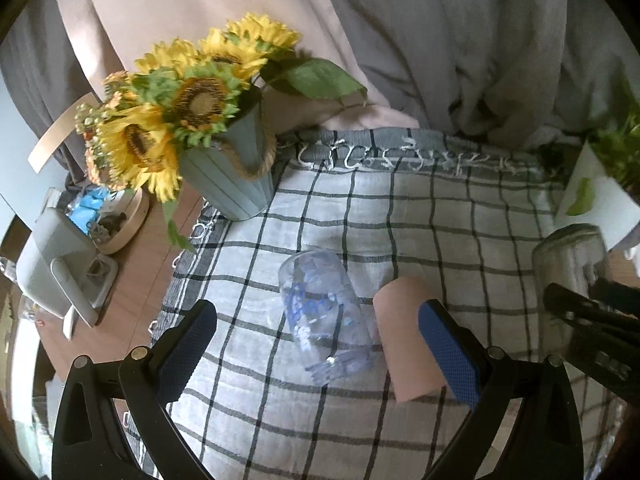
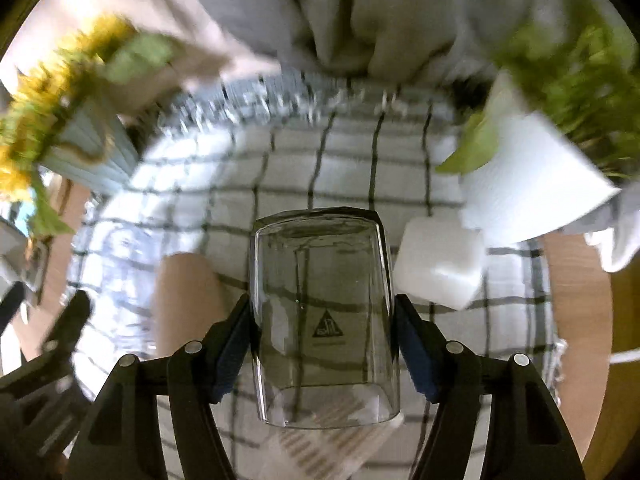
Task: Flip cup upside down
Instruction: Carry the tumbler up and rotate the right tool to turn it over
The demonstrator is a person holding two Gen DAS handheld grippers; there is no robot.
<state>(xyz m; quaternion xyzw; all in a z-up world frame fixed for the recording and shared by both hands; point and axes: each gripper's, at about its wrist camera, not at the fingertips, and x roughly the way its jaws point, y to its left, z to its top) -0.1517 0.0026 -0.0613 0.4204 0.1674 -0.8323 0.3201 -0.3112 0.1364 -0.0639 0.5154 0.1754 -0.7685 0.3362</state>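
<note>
My right gripper (image 2: 322,336) is shut on a clear glass cup (image 2: 322,320) with a small triangle mark, held above the checked cloth (image 2: 340,160). The same cup (image 1: 572,264) and the right gripper (image 1: 592,312) show at the right edge of the left wrist view. My left gripper (image 1: 316,344) is open and empty, its blue pads either side of a clear glass with blue flower print (image 1: 324,316) that stands on the checked cloth (image 1: 440,208). A pink cup (image 1: 408,340) stands by the right pad.
A pale blue pot of sunflowers (image 1: 232,172) stands at the cloth's far left corner. A white pot with a green plant (image 2: 532,184) and a white cube (image 2: 440,264) stand at the right. Small items and a round wooden tray (image 1: 124,224) lie on the wooden table at left.
</note>
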